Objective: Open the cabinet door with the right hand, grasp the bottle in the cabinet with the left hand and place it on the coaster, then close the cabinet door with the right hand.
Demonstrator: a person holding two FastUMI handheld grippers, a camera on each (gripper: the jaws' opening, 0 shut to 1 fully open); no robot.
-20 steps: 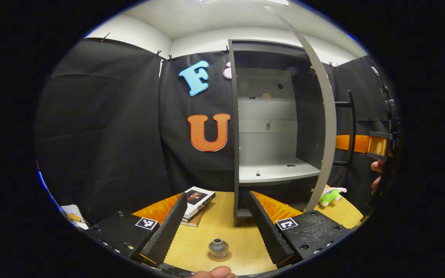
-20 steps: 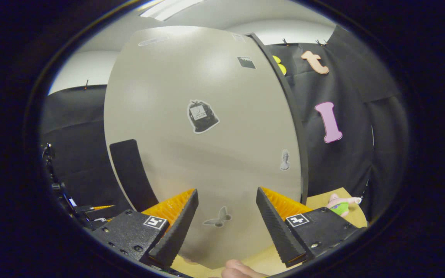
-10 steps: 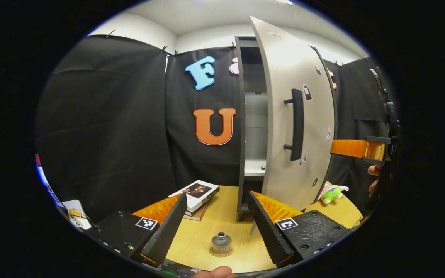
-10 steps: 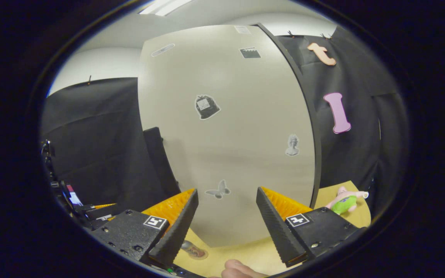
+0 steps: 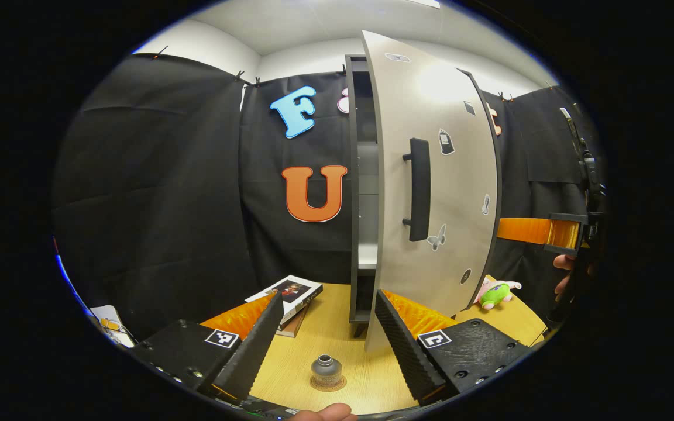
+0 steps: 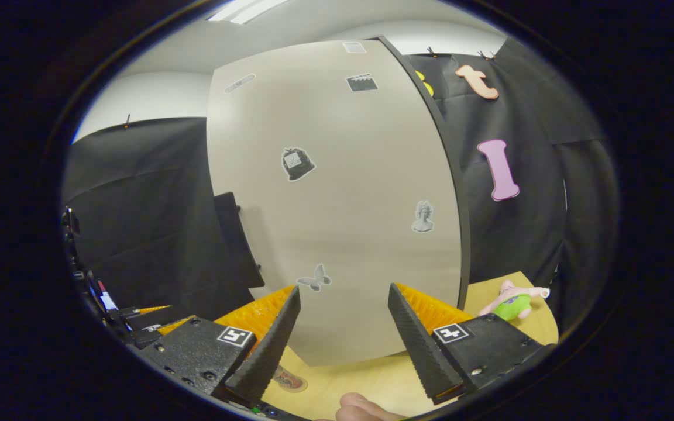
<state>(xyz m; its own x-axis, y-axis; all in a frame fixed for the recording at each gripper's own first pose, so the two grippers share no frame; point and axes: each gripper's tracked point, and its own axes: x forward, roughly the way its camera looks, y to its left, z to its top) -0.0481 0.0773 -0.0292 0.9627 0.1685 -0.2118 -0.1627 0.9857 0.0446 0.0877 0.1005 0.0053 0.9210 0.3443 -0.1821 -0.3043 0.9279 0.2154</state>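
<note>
Light wooden table [image 5: 343, 327] under everything here. Up front, a round coaster [image 5: 327, 384] lies flat on it, and the small grey bottle [image 5: 326, 368] stands upright on that coaster. Back left, two books [image 5: 290, 295] lie stacked, the upper one white-covered. Behind the bottle, the tall grey cabinet [image 5: 353, 187] stands on the tabletop, its foot planted on the wood. Off at the far right edge, a green and pink plush toy [image 5: 498, 292] lies on its side

One bottle [image 5: 326, 368]; one coaster [image 5: 328, 383]; one cabinet [image 5: 356, 175]; two books [image 5: 288, 295]; one plush toy [image 5: 498, 293].
</note>
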